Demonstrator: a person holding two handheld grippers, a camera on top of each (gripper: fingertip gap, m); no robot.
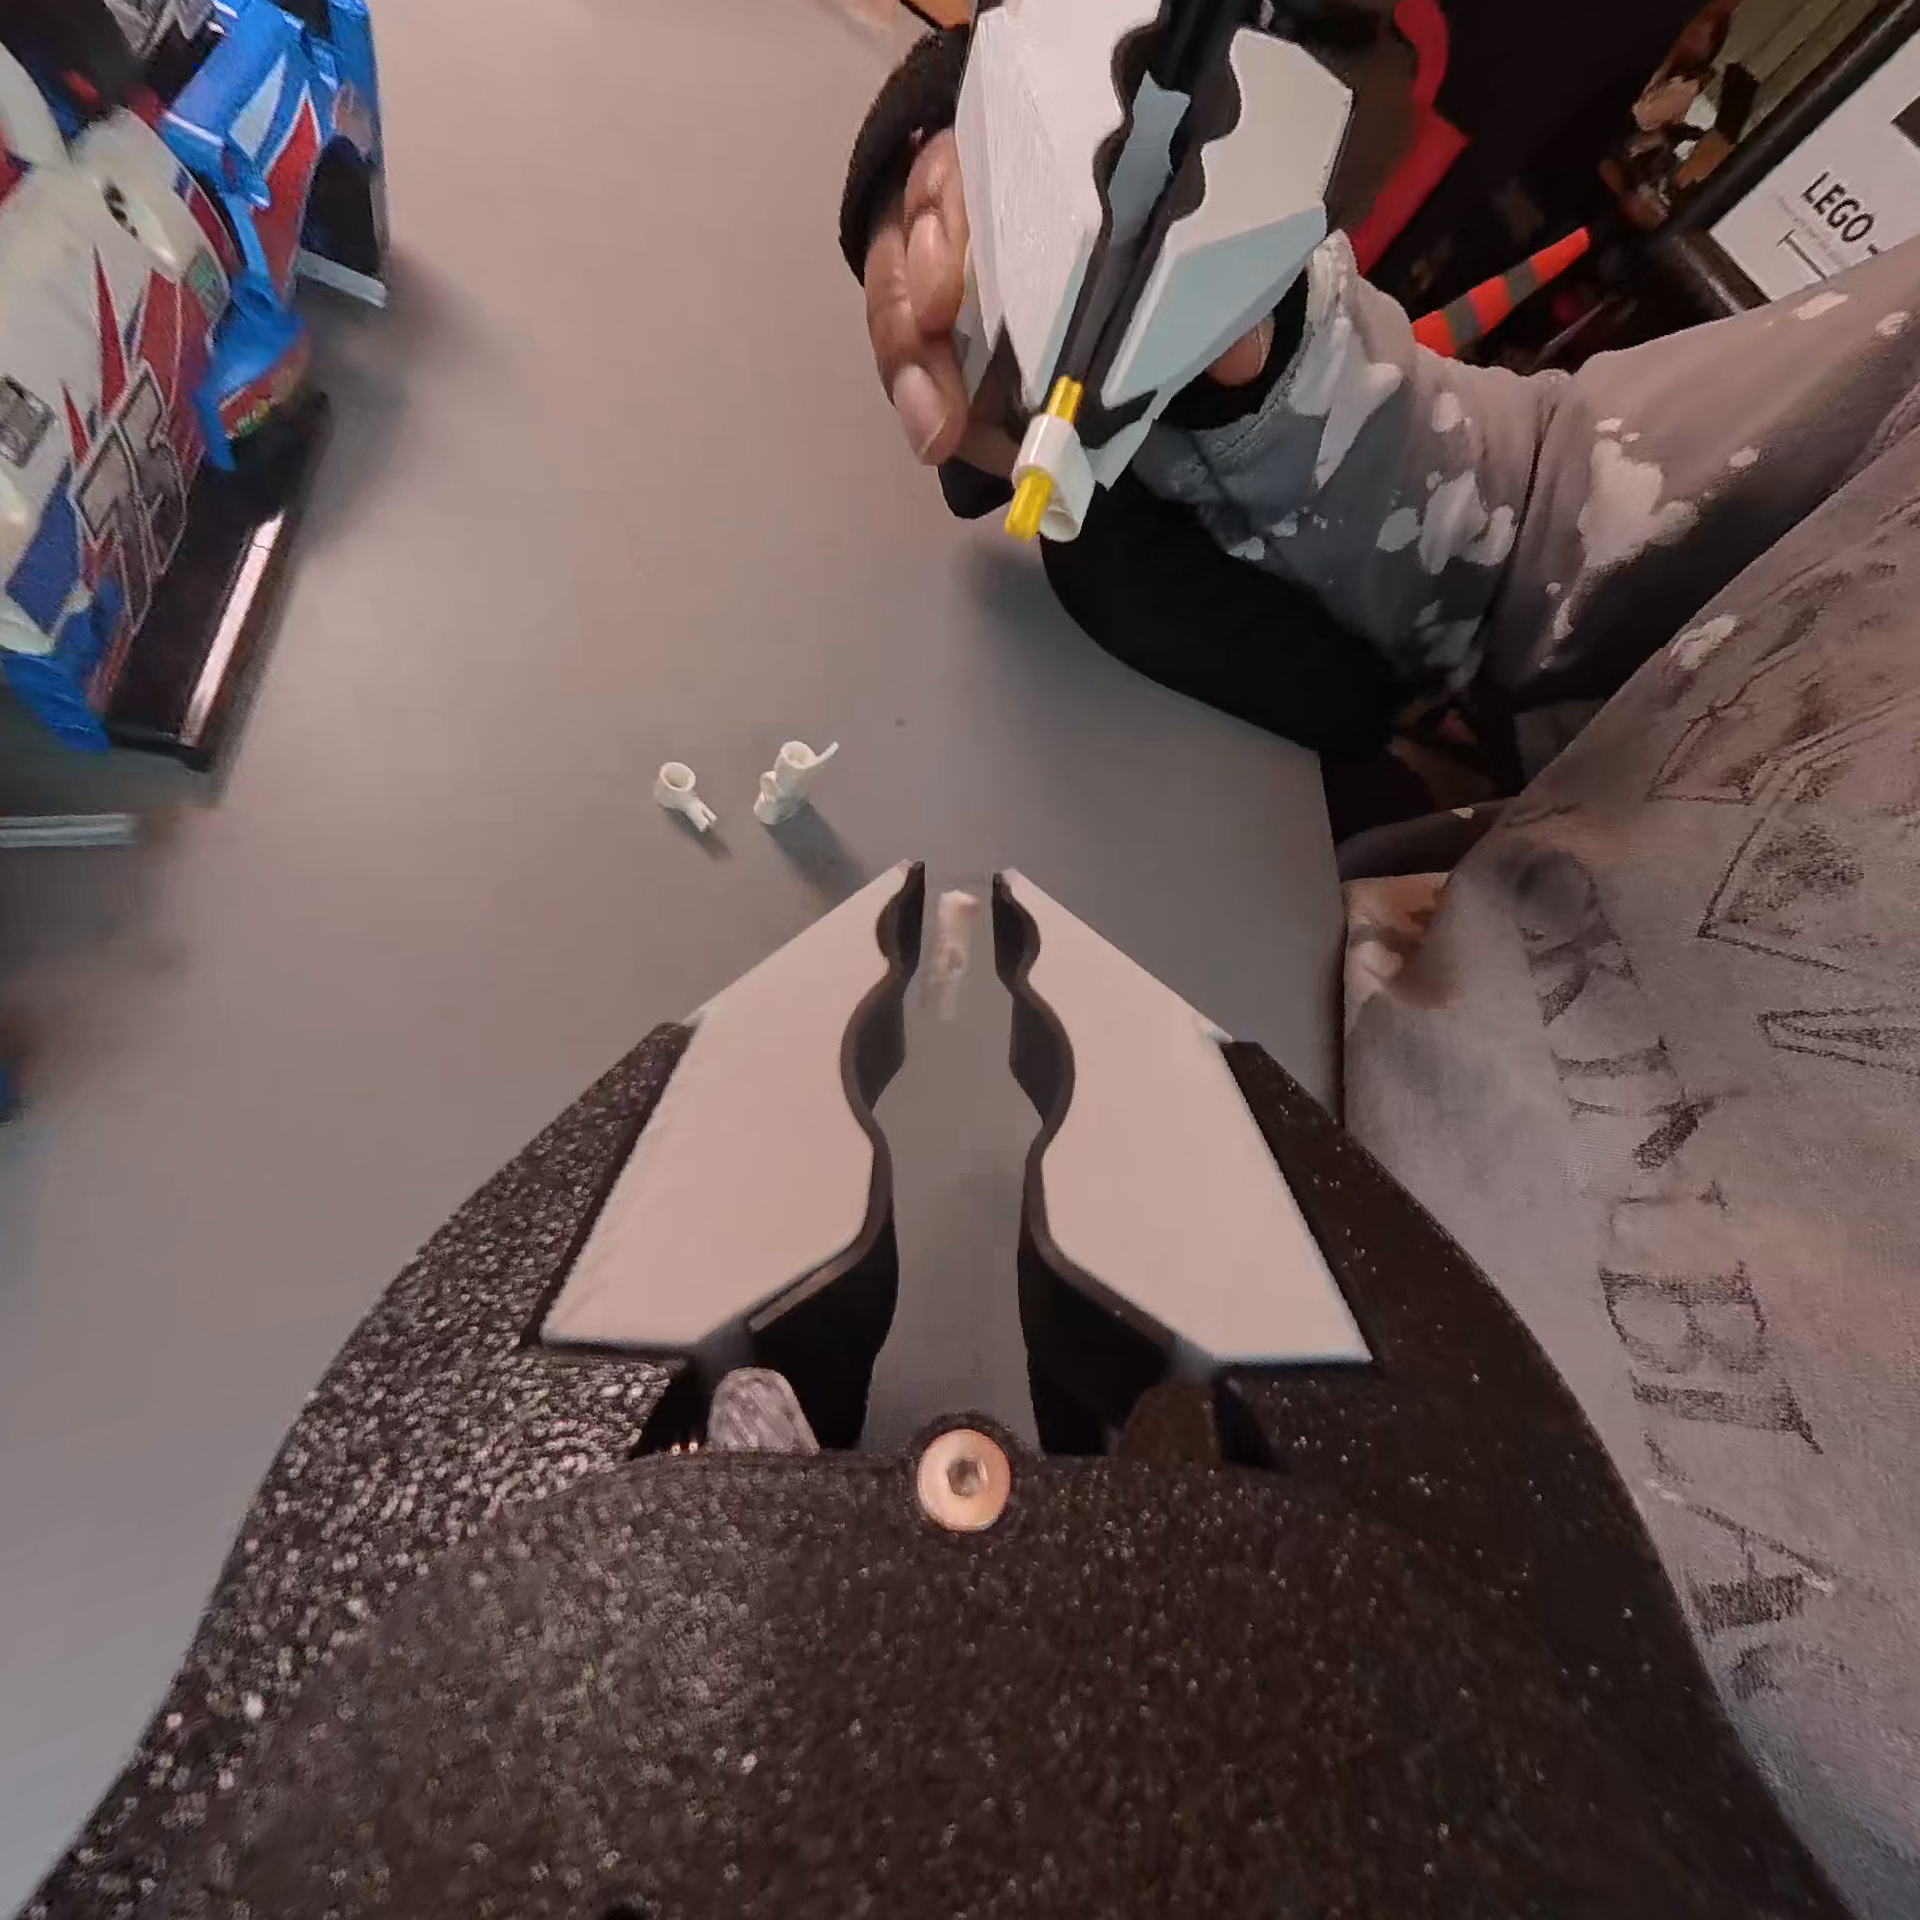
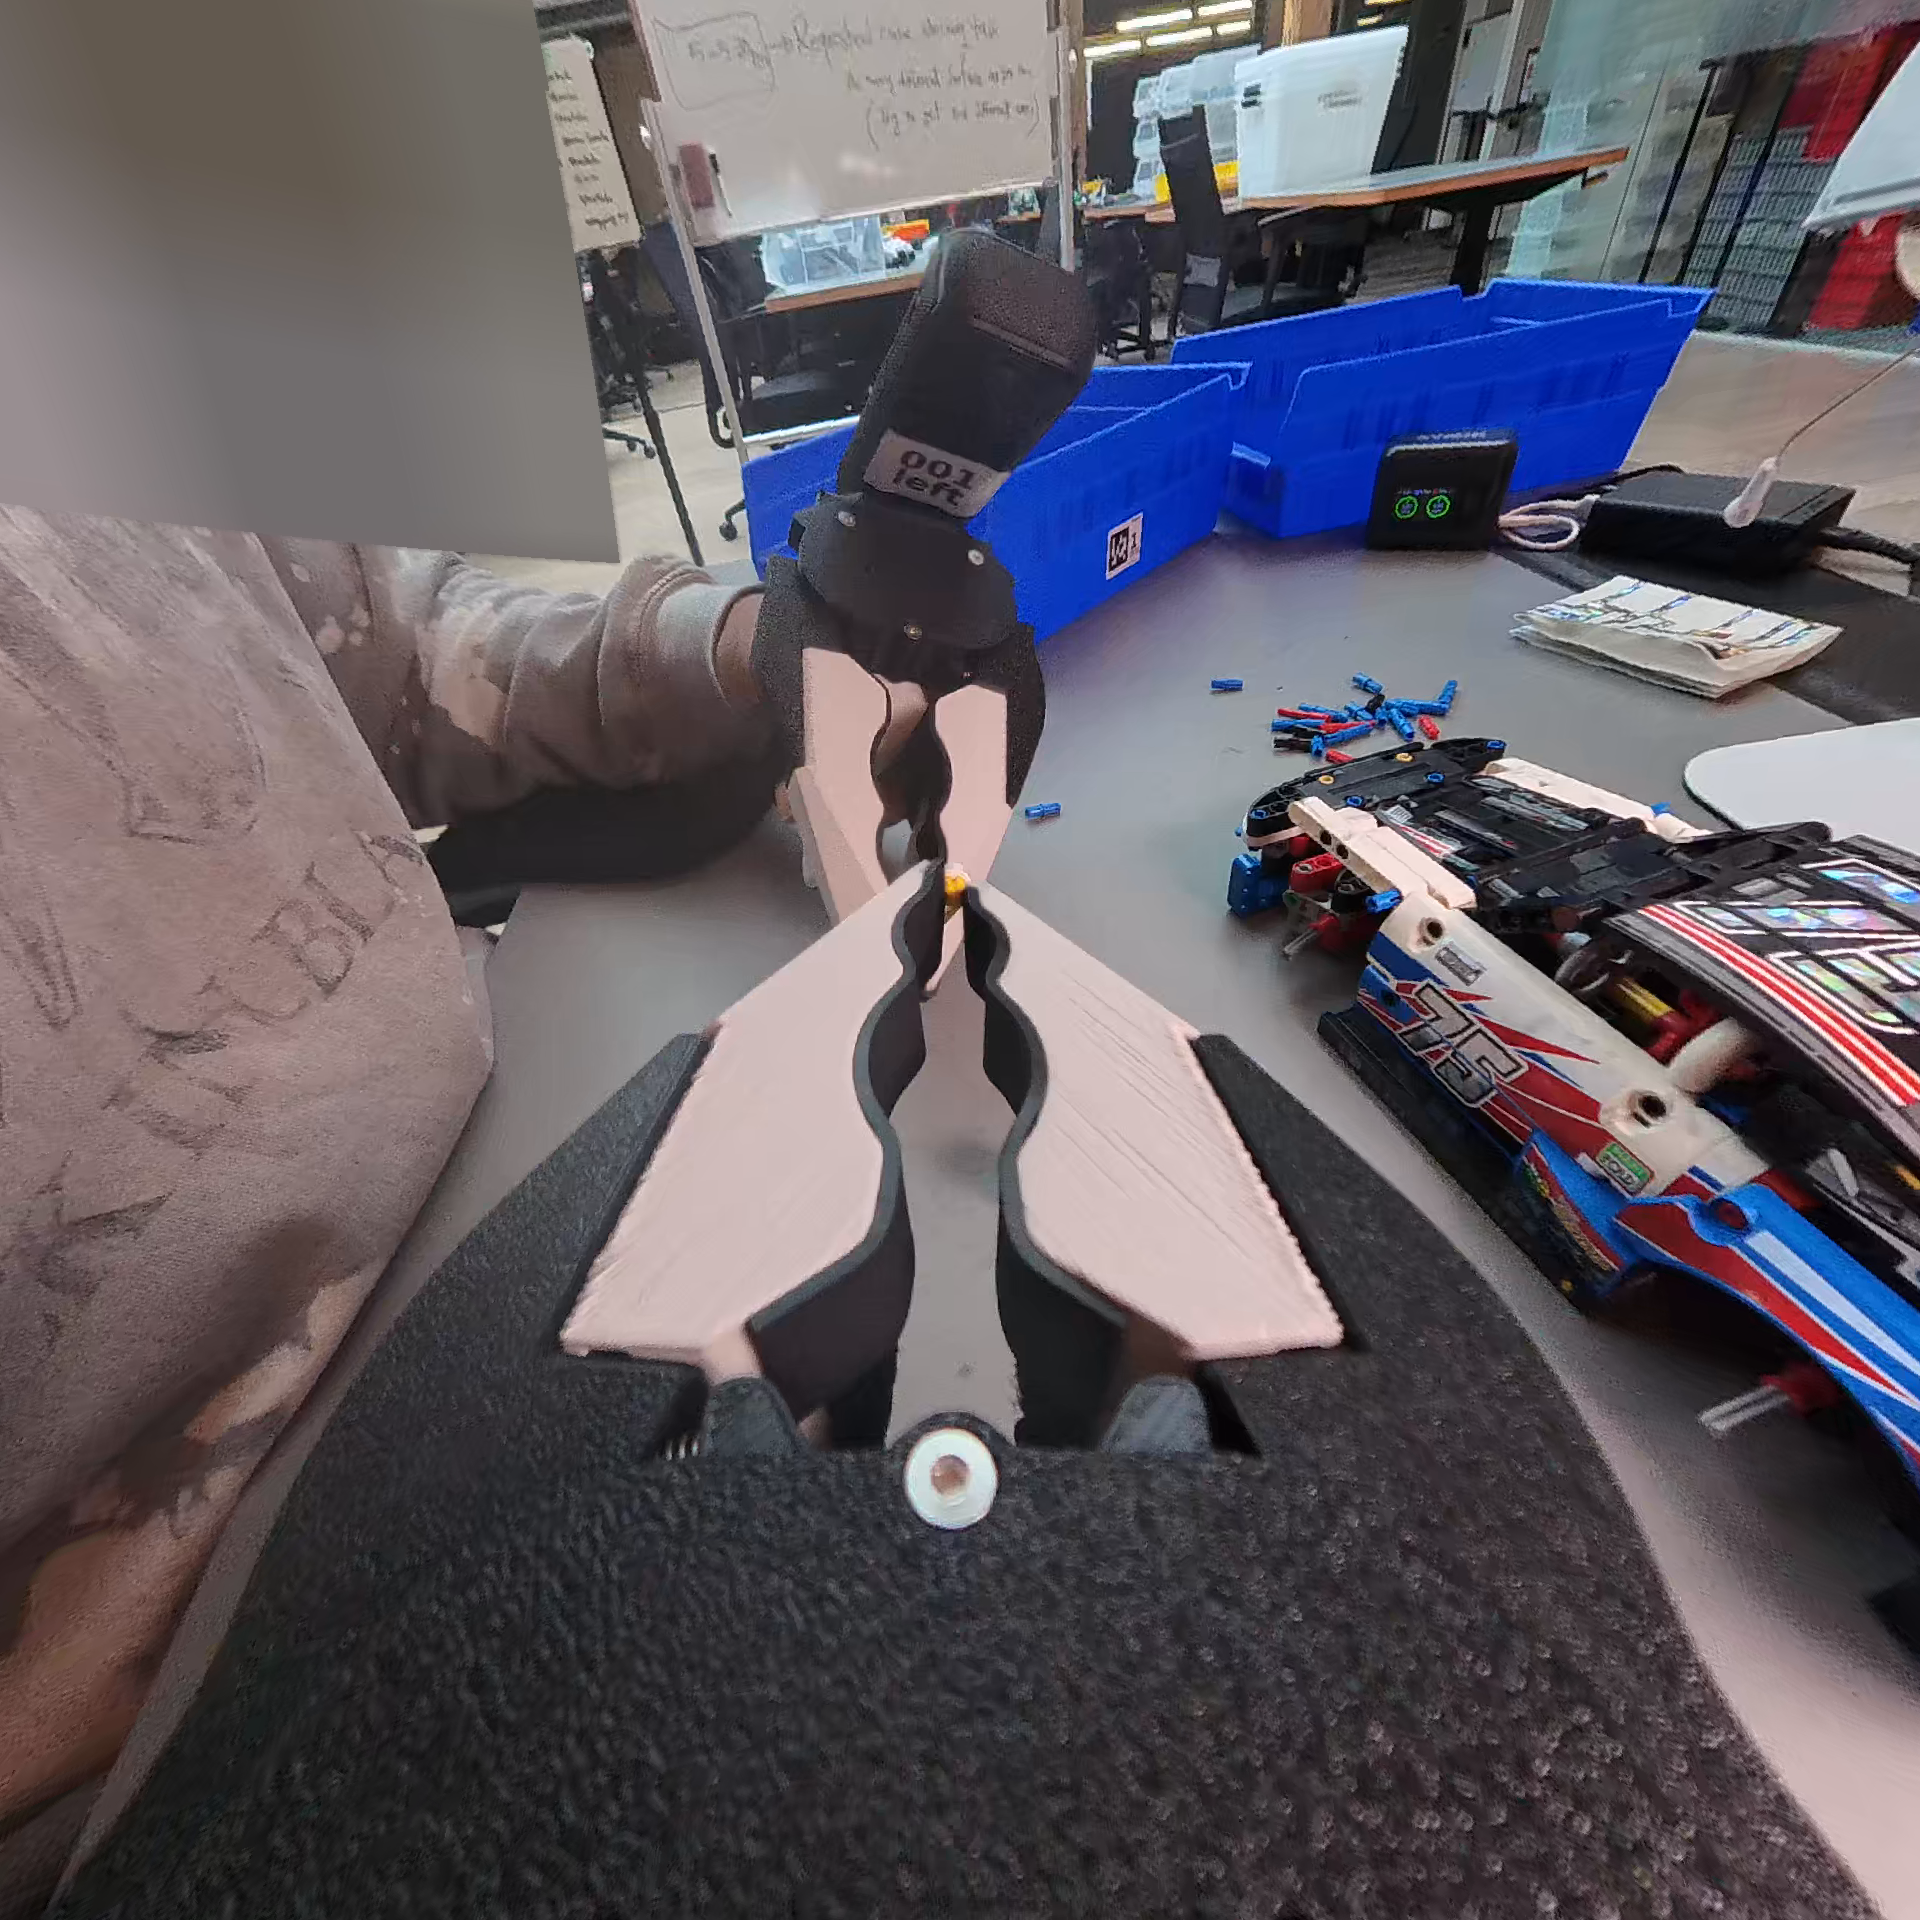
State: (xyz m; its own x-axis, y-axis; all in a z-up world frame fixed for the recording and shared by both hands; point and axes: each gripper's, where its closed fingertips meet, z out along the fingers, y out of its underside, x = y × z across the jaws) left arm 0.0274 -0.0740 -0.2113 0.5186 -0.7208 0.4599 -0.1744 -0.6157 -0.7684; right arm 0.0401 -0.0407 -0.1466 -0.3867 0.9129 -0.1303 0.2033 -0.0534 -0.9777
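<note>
My left gripper (image 1: 958, 878) is open by a narrow gap just above the grey table (image 1: 468, 1091). A small white connector piece (image 1: 951, 940), blurred, sits between its fingertips without clear contact. Two more small white pieces (image 1: 686, 795) (image 1: 790, 779) lie just ahead to the left. My right gripper (image 2: 954, 883) is shut on a thin black axle (image 1: 1132, 197) that carries a yellow pin and a white connector (image 1: 1049, 462) at its end. It hangs above the table, also in the left wrist view (image 1: 1070, 426). The left gripper (image 2: 902, 821) stands right behind its tips.
A red, white and blue brick-built race car (image 2: 1558, 987) sits to the right, also in the left wrist view (image 1: 104, 416). Loose blue and red pins (image 2: 1361, 712), a folded booklet (image 2: 1662, 634), blue bins (image 2: 1143, 468) and a small black device (image 2: 1439, 488) lie beyond. A person's grey sleeve (image 1: 1558, 935) borders the table edge. One gripper's finger ends stand about 8 cm off the other's.
</note>
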